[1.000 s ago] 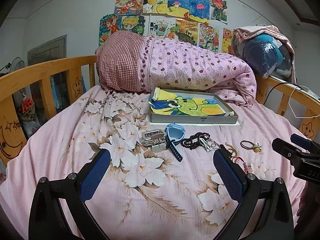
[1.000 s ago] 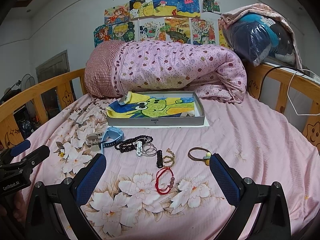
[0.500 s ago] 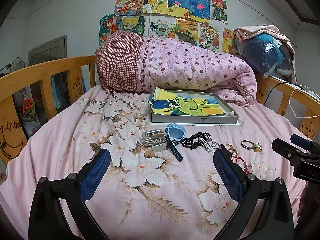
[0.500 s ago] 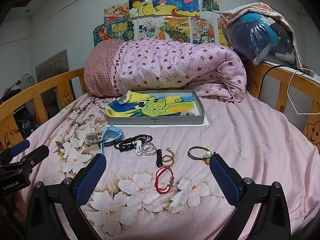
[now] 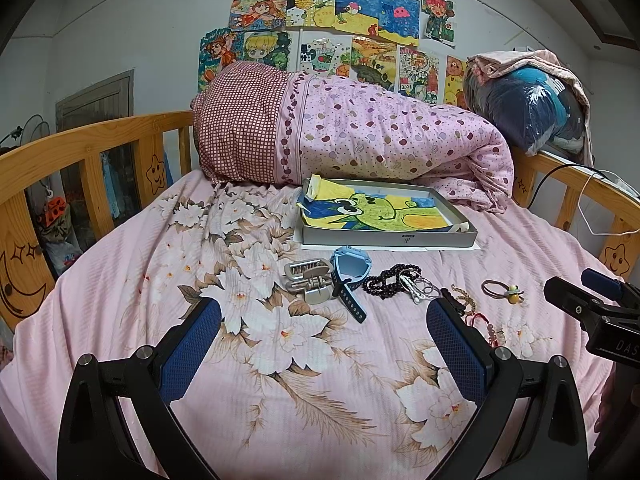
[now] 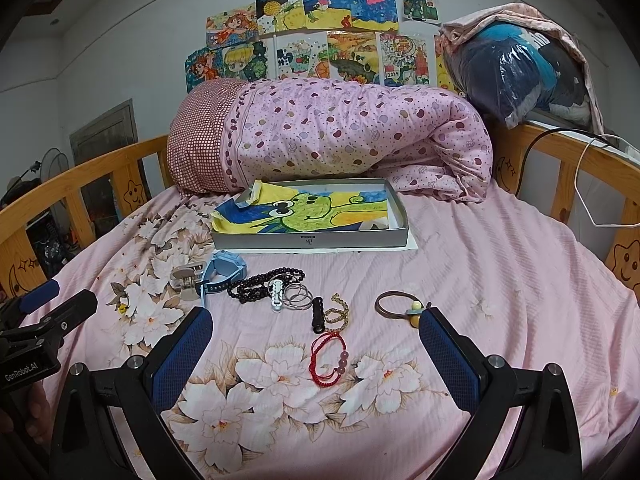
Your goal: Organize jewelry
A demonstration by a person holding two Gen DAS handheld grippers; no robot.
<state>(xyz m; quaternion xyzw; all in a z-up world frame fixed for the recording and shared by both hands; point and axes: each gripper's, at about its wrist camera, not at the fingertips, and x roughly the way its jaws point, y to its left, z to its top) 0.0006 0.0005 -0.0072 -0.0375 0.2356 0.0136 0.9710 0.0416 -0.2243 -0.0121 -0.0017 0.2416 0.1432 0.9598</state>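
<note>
Jewelry lies in a row on the pink floral bed sheet: a grey hair claw (image 5: 308,280), a blue watch (image 5: 348,276), a black bead string (image 6: 260,286) with a white clip and thin rings (image 6: 298,296), a gold chain (image 6: 338,314), a red cord bracelet (image 6: 328,356) and a brown hair tie with a yellow bead (image 6: 400,306). Behind them sits a shallow grey tin box (image 6: 312,238) lined with a frog drawing. My left gripper (image 5: 322,336) is open and empty, just short of the claw and watch. My right gripper (image 6: 316,344) is open and empty, its jaws standing either side of the red bracelet.
A rolled pink dotted quilt (image 5: 360,140) lies behind the box. Wooden bed rails (image 5: 92,148) run along both sides. A plastic-wrapped bundle (image 6: 520,68) and a white cable sit on the right rail. Drawings hang on the wall.
The right wrist view has crept slightly forward toward the jewelry. The left gripper and all items stay where they were.
</note>
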